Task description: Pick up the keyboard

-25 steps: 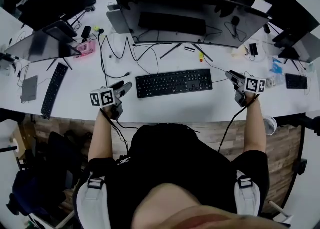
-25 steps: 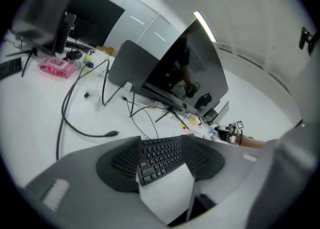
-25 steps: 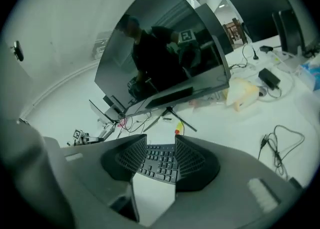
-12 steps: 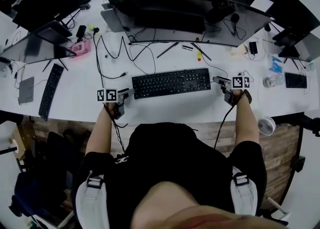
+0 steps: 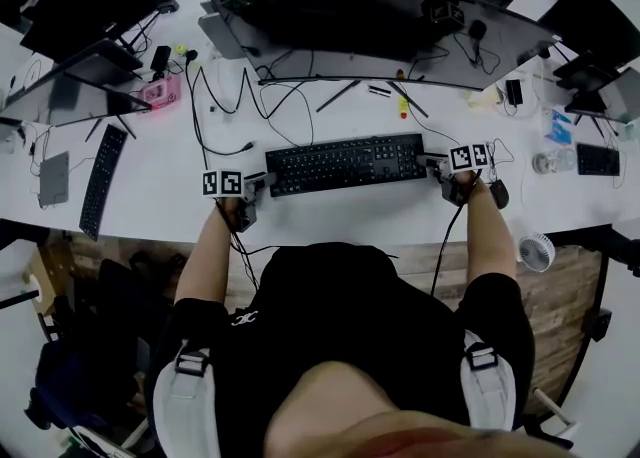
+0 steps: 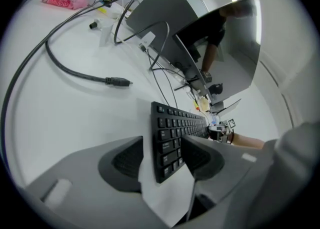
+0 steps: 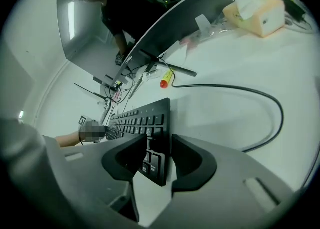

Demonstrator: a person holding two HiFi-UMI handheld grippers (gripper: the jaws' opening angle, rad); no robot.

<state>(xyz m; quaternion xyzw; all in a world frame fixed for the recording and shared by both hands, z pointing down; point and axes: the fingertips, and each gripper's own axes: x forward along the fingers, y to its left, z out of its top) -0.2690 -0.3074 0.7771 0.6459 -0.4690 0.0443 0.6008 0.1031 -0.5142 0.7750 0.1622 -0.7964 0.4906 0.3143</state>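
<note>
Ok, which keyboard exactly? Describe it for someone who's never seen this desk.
Find the wide curved monitor at the desk's middle. The black full-size keyboard lies in front of it. Unlike the far-left keyboard and the far-right keyboard, it has the left gripper at one end and the right gripper at the other.

Bright, even overhead light leaves the glossy white desk (image 5: 330,211) nearly shadowless. Both gripper views bow strongly toward black round borders. The left gripper (image 6: 162,158) and right gripper (image 7: 159,155) show soft, unfocused grey jaws.
</note>
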